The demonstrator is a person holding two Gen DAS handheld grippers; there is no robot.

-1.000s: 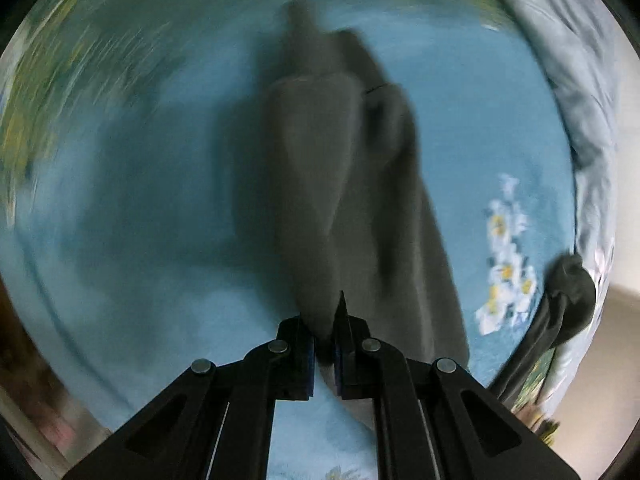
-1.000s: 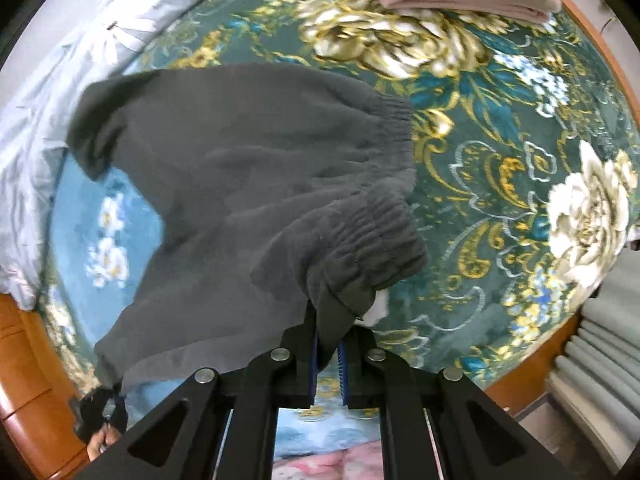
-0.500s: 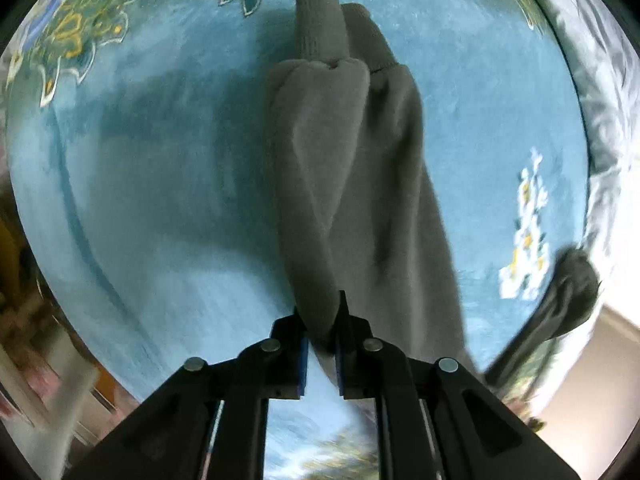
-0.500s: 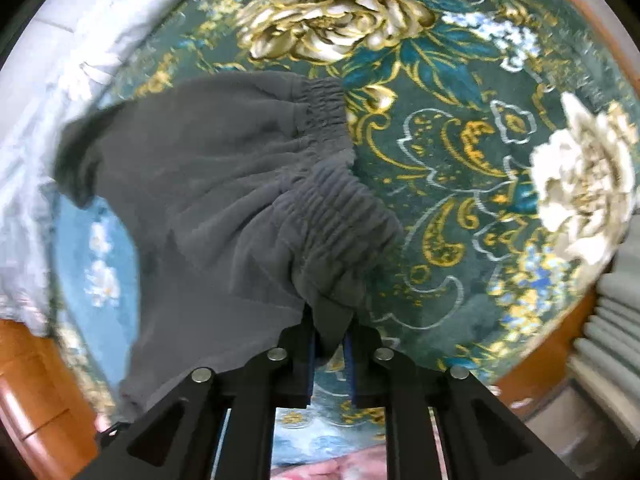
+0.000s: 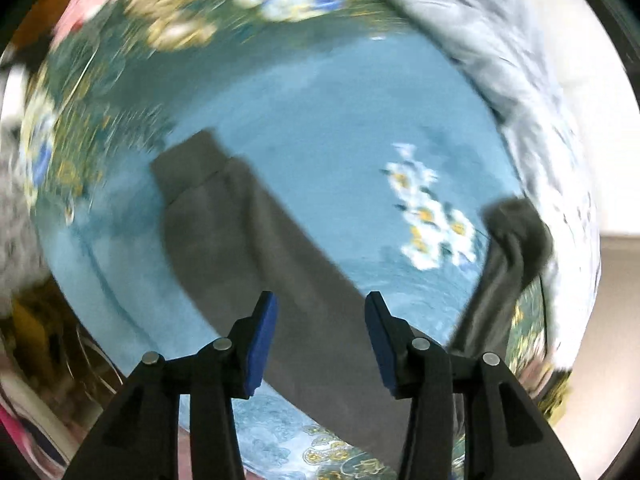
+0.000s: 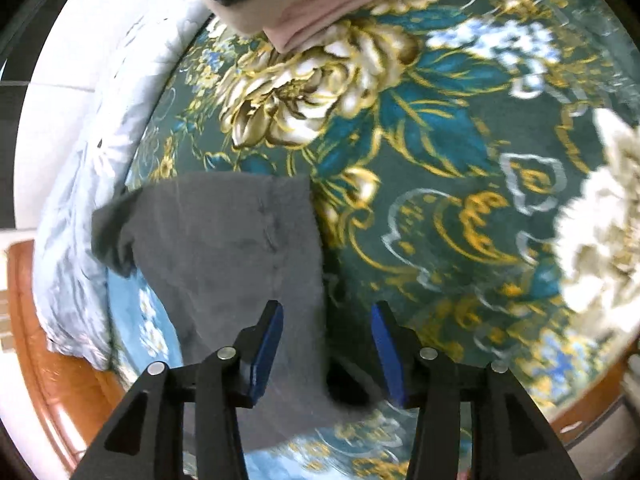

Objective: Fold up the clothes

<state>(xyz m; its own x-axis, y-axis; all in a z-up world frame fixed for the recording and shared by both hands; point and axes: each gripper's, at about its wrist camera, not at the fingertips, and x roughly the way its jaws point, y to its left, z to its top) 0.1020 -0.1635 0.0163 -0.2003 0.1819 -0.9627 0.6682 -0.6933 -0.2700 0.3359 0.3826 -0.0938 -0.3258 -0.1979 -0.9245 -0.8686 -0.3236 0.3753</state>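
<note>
Grey garment (image 5: 256,264) lies flat on the bed cover (image 5: 320,128) beneath both of my claws, a long dark strip with a squared end. From the left wrist view it runs from just under my left claw (image 5: 320,320) away and to the left, over the plain light-blue part of the cover. My left claw stands apart, its blue pads (image 5: 262,344) clear of the cloth with nothing between them; its jaws have just been opening. A cluster of white and yellow printed flowers (image 5: 432,220) sits ahead and to the right of that claw, and beyond it, further right, a dark bunched piece of cloth (image 5: 516,232) lies near the pale blue-grey quilt (image 5: 500,40) along the bed's far edge. This view is blurred, so I can't make out finer detail.

From the right wrist view the same garment (image 6: 224,248) lies ahead and left of my right claw (image 6: 326,328), its edge passing under the gap between the fingers. That claw is also spread wide and grips nothing; its jaws have just been opening too. Ahead and to the right the cover shows its dark green field with large gold and white blooms (image 6: 308,80). Far ahead of the claw rests a stack of folded clothes (image 6: 304,4), pink and beige under olive. The wooden bed frame (image 6: 52,360) curves at the left.
</note>
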